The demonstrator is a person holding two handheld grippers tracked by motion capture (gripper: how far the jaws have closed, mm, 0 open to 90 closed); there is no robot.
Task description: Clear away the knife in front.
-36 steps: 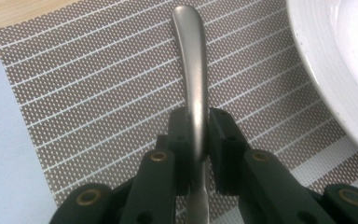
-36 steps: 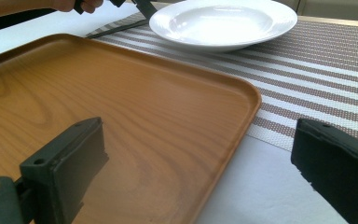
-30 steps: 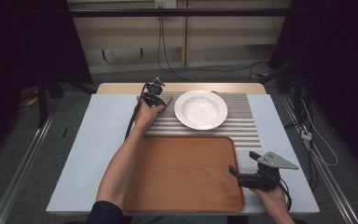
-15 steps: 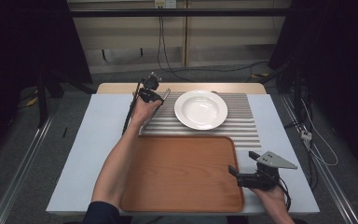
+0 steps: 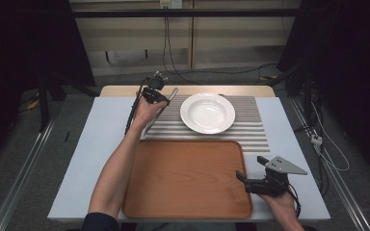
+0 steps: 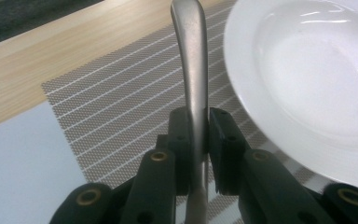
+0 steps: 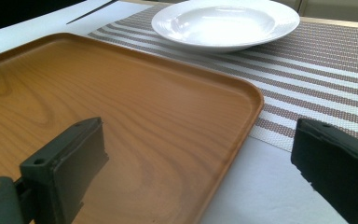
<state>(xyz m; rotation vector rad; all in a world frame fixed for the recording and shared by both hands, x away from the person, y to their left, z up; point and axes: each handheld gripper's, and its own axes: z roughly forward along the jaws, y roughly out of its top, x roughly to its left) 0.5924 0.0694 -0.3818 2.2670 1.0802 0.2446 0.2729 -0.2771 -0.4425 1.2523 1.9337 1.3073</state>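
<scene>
One metal utensil handle (image 6: 189, 60) clamped in left claw (image 6: 196, 140) (beside one plate (image 5: 207, 113)), right claw (image 7: 196, 172) apart, one tray (image 5: 188, 178).

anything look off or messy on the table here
Nothing stands out. The white plate sits level on the striped mat, unchipped, the wooden tray lies square and bare, and the left gripper holds a metal utensil handle cleanly. No spills.

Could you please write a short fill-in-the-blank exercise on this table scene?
1. The left gripper is shut on a metal ____.
2. The white plate rests on the striped ____.
3. The wooden tray carries ____.
4. The right gripper's fingers stand ____.

Missing words: utensil handle; placemat; nothing; open
</scene>
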